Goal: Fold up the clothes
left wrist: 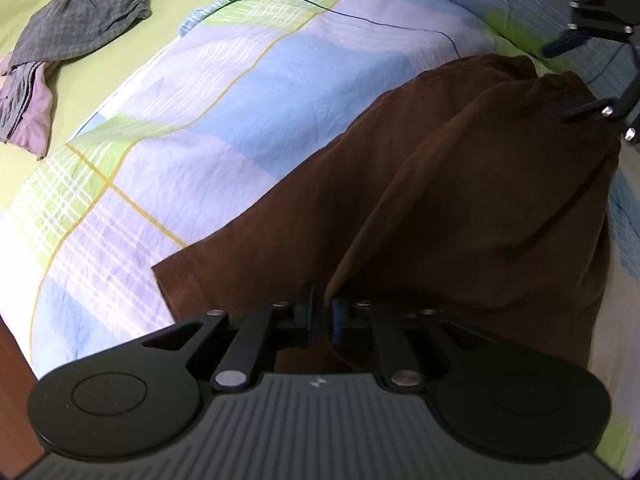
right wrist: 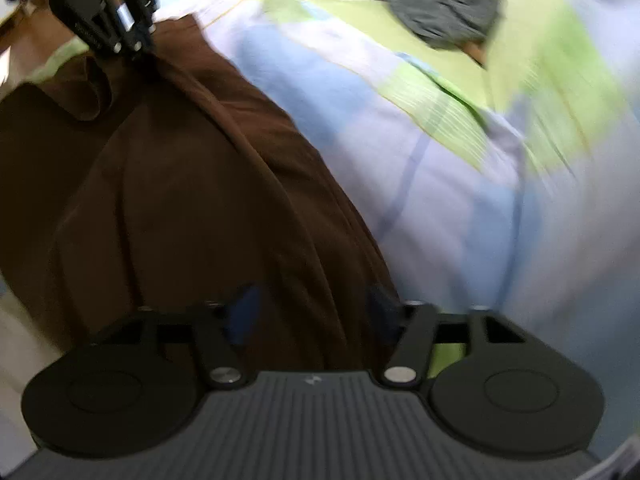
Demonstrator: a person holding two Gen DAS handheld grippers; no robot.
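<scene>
Where it lies doubled over on the checked bedspread (left wrist: 224, 92), the brown garment (left wrist: 460, 184) looks rumpled, with long creases; the left hand-held gripper (left wrist: 323, 316) stands barely parted at its hem, the right hand-held gripper (right wrist: 312, 312) spread wide over its edge, pinching nothing.

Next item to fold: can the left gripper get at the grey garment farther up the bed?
Probably yes: nothing lies between the left gripper and the grey garment, only open bedding, though it sits over the brown garment now.

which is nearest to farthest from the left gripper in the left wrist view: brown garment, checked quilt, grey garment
1. brown garment, right at the left gripper fingertips
2. checked quilt, under it and spreading left
3. grey garment, far upper left on the green sheet
</scene>
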